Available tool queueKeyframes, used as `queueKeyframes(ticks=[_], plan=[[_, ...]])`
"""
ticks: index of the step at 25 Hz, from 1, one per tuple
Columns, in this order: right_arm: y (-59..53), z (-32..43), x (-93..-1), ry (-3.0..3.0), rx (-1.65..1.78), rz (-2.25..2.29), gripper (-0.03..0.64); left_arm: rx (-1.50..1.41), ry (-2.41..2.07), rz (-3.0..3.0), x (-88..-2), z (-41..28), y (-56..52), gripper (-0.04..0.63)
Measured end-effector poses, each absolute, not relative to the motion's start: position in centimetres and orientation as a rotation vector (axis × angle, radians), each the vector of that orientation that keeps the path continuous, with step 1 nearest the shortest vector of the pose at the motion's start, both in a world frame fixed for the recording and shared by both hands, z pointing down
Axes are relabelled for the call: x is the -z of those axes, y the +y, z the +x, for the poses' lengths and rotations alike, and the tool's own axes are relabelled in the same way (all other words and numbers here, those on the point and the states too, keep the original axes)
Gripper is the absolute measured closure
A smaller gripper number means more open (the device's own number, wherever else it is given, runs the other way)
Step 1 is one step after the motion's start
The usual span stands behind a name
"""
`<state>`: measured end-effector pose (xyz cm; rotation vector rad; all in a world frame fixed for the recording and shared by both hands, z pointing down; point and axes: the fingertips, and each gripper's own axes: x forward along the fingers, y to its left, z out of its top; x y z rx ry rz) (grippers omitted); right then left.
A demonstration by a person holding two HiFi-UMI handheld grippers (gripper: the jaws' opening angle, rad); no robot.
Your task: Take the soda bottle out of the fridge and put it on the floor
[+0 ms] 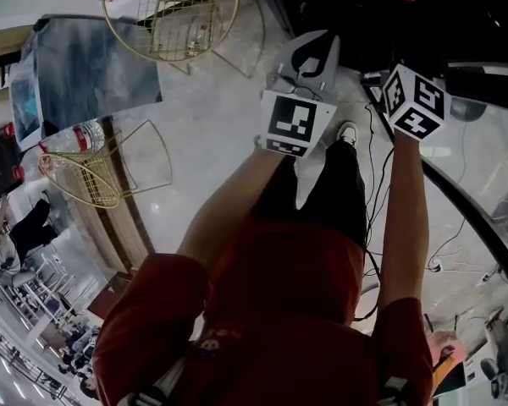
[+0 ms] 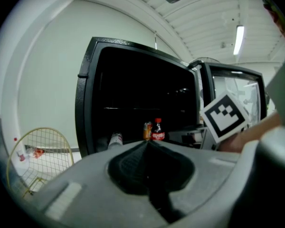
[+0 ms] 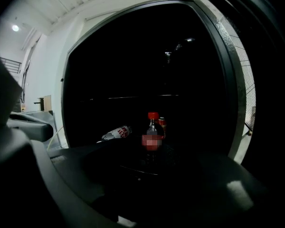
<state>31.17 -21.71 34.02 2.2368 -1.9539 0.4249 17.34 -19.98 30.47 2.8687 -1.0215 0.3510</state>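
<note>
Head view: left tongs [image 1: 315, 57] above floor [image 1: 212, 125].
Left gripper view: these tongs together, empty; soda bottle [image 2: 157, 130] upright inside open fridge [image 2: 88, 94].
Right gripper view: right tongs [image 3: 147, 167] apart, empty, facing bottle.
Progress: bottle not yet grasped; removal and placing remain.

A: What sits in the fridge [image 2: 85, 94]?
B: I see the soda bottle [image 3: 153, 137] upright inside, with a can [image 3: 162, 123] just behind it and another bottle [image 3: 118, 133] lying to their left.
A: And outside?
B: A wire chair [image 2: 33, 151] left of the fridge, standing on the floor [image 1: 212, 117].
</note>
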Motion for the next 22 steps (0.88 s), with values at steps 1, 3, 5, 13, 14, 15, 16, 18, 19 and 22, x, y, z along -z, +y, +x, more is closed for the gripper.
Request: queueKeyframes(ticks=[1, 3, 5, 13, 14, 15, 16, 18, 19, 22], plan=[[-22.2, 31.3, -34.3, -1.955, -0.429, 2.237, 0.405, -0.349, -1.027, 2.863, -30.8, 17.4, -20.4, 0.595], [-23.0, 31.7, -34.7, -1.959, -0.435, 2.232, 0.391, -0.348, -1.031, 2.855, -31.2, 17.8, -20.9, 0.595], [-23.3, 32.3, -35.1, -1.966, -0.432, 2.216, 0.382, -0.355, -1.031, 2.853, -31.5, 18.6, -20.7, 0.595], [-26.1, 34.9, -35.0, -1.911, -0.382, 2.264, 0.325, -0.388, -1.048, 2.829, -32.0, 19.4, -20.4, 0.595], [-26.5, 35.1, -35.1, -1.904, -0.375, 2.263, 0.325, -0.393, -1.050, 2.824, -32.0, 19.4, -20.3, 0.595], [-26.9, 35.3, -35.3, -1.903, -0.377, 2.258, 0.325, -0.399, -1.053, 2.819, -32.1, 19.3, -20.1, 0.595], [-27.2, 35.6, -35.4, -1.905, -0.384, 2.253, 0.324, -0.404, -1.056, 2.814, -32.2, 19.2, -19.9, 0.595], [-27.7, 36.2, -35.5, -1.903, -0.392, 2.250, 0.321, -0.416, -1.062, 2.805, -32.3, 19.0, -19.6, 0.595], [-27.9, 36.4, -35.5, -1.901, -0.393, 2.251, 0.321, -0.423, -1.064, 2.803, -32.4, 19.0, -19.5, 0.595], [-28.5, 37.0, -35.8, -1.900, -0.404, 2.245, 0.321, -0.439, -1.076, 2.794, -32.5, 18.8, -19.4, 0.595]])
